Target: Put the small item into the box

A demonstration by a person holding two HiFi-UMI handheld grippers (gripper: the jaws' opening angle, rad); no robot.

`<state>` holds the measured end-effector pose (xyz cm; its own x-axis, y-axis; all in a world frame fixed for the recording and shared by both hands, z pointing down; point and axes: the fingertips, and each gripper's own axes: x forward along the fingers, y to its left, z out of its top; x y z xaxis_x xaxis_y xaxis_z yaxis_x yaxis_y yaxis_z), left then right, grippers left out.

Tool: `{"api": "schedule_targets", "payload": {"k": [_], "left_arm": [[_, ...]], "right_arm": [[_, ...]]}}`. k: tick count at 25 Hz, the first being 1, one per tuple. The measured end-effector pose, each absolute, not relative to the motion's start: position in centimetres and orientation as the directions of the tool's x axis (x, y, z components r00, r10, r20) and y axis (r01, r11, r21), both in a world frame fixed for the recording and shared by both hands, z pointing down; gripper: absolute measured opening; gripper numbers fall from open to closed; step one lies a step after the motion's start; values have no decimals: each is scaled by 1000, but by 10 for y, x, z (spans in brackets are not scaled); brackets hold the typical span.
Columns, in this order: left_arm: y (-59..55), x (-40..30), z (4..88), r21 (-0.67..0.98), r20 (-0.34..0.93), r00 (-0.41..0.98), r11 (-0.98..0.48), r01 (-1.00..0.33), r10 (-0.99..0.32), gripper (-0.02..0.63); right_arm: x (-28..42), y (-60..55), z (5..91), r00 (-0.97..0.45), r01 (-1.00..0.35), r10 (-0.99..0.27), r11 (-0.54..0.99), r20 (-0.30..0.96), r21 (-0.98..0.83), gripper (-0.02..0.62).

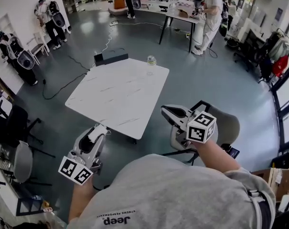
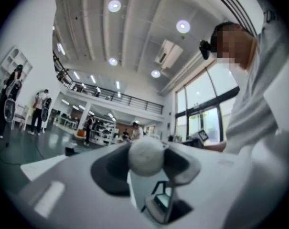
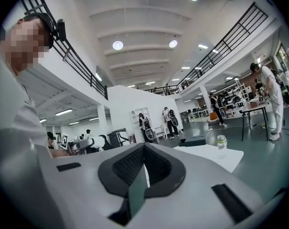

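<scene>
A small white ball [image 2: 146, 157] sits between the jaws of my left gripper [image 2: 147, 149], which is shut on it. In the head view that gripper [image 1: 99, 130] hangs off the near left corner of the white table [image 1: 115, 94], the ball [image 1: 96, 131] showing at its tip. A black box [image 1: 111, 57] stands at the table's far edge, also seen as a dark box [image 3: 192, 141] in the right gripper view. My right gripper [image 1: 165, 111] is held near the table's near right corner. Its jaws [image 3: 144, 148] are shut with nothing in them.
A small clear jar [image 1: 151, 60] stands on the table's far corner. A grey chair [image 1: 226, 124] is under my right hand, and dark chairs [image 1: 15, 123] stand at the left. Cables lie on the floor beyond the table. Several people stand at the left wall and at a far desk [image 1: 185, 14].
</scene>
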<state>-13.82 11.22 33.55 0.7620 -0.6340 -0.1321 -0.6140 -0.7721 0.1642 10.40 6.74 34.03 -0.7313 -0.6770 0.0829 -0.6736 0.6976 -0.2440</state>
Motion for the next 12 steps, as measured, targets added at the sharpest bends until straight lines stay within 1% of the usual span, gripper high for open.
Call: {"api": "schedule_targets", "payload": {"k": [5, 12], "left_arm": [[91, -184, 340, 181, -137, 760, -771, -611, -635, 178], [77, -234, 353, 205, -145, 741, -752, -626, -656, 178]], "right_arm": [[63, 43, 337, -725, -682, -683, 694, 90, -232, 6], [24, 20, 339, -719, -690, -687, 689, 104, -221, 6]]}}
